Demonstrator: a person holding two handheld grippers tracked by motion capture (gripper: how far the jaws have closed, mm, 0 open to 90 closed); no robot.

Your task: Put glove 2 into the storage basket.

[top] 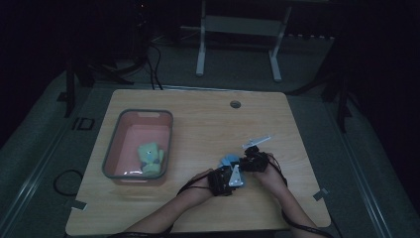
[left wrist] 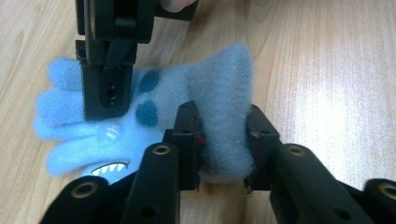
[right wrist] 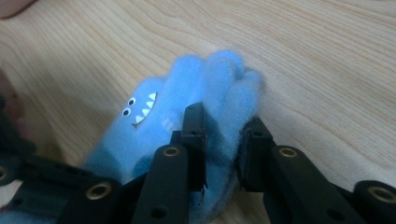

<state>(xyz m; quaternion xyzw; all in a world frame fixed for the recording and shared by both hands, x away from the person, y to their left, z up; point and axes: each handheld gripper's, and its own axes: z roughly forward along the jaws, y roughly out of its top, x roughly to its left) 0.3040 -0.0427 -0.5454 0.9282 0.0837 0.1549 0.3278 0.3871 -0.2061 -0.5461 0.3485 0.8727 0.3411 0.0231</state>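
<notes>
A fluffy light-blue glove (left wrist: 154, 107) with a toothy monster face lies on the wooden table (top: 198, 134). My left gripper (left wrist: 223, 135) is shut on its grey-blue cuff (left wrist: 224, 93). My right gripper (right wrist: 223, 140) is shut on the glove's fingers (right wrist: 224, 79), and its black jaws come down from the top of the left gripper view onto the same glove. In the high view both grippers, the left (top: 225, 179) and the right (top: 253, 161), meet at the table's front right with the glove (top: 229, 159) between them.
A pink bin with a grey rim (top: 113, 148) stands at the table's left and holds a green and yellow glove (top: 151, 157). A small white object (top: 256, 142) lies just beyond the grippers. A round grommet (top: 235, 104) sits near the far edge.
</notes>
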